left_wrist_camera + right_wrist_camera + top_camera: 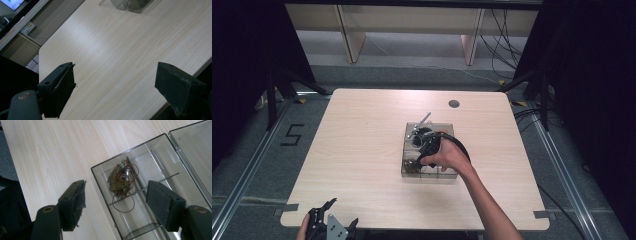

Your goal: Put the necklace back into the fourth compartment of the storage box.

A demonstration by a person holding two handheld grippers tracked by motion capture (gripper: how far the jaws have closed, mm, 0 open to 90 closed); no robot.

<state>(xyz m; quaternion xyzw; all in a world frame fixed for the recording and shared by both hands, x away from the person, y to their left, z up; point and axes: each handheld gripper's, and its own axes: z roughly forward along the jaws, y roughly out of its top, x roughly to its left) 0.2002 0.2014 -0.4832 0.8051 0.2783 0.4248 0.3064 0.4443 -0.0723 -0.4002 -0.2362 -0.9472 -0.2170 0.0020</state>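
Note:
A clear plastic compartment box (428, 172) (100, 171) lies on the middle of the wooden table with its lid (195, 147) open. In one end compartment rests a small greenish part tangled in thin brown wire (121, 180) (410, 164). My right gripper (428, 143) (116, 202) hovers over the box, open, its jaws straddling the wired part's compartment with nothing between them. My left gripper (329, 222) (115, 87) is held at the table's near left edge, open and empty, over bare wood. A corner of the box (130, 5) appears far ahead in the left gripper view.
A slim grey tool (422, 122) sticks out from the box's far side. A round grommet hole (454, 104) sits near the table's far right corner. Cables trail on the floor at right, and wooden desk legs stand beyond the table.

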